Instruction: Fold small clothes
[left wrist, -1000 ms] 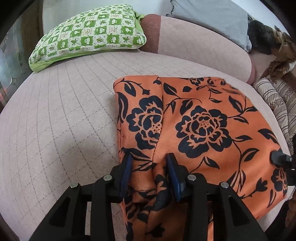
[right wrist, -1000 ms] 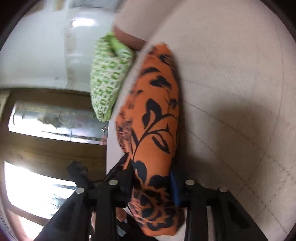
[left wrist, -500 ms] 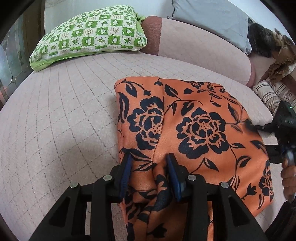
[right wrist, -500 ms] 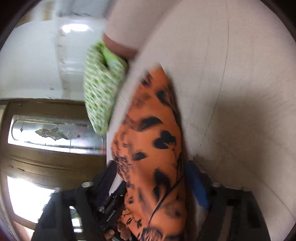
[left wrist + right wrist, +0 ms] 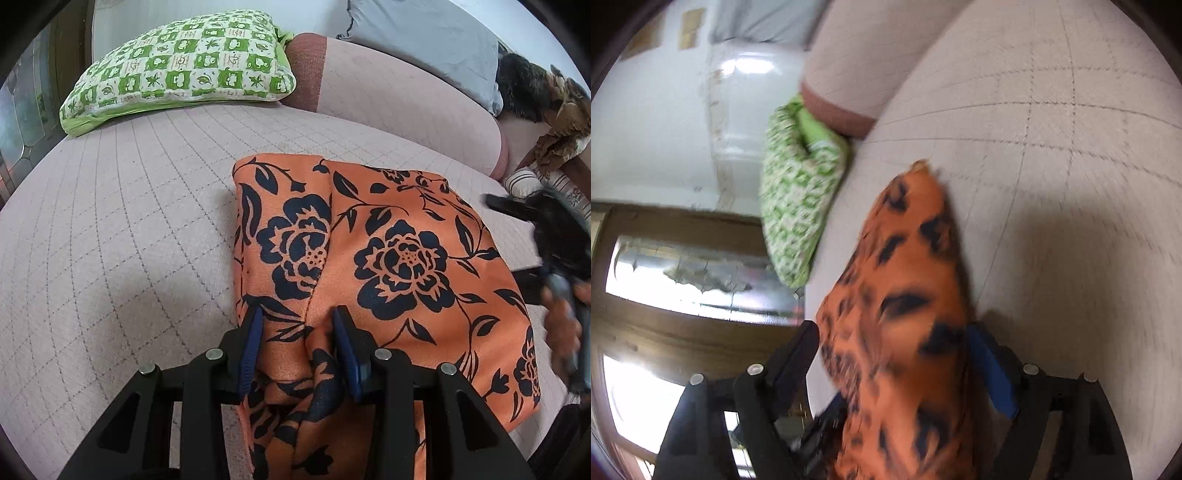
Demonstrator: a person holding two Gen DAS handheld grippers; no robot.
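An orange garment with a black flower print [image 5: 388, 258] lies folded on the pink quilted cushion [image 5: 110, 240]. My left gripper [image 5: 297, 339] is shut on the garment's near edge, with cloth bunched between the blue pads. My right gripper [image 5: 901, 354] has its jaws spread wide, with the garment [image 5: 905, 302] lying loose between them; the view is blurred. The right gripper also shows in the left wrist view [image 5: 554, 236], blurred, at the garment's right edge.
A green and white checked pillow [image 5: 177, 70] lies at the back left of the cushion. A grey pillow [image 5: 424, 40] and a pink backrest [image 5: 388, 99] stand behind. Dark and brown clothes [image 5: 546, 96] pile at the far right. A wooden door with glass [image 5: 683, 288] stands to the left.
My right gripper has opened its jaws and let go of the garment's right edge, and has moved up along that edge. My left gripper has stayed shut on the near edge.
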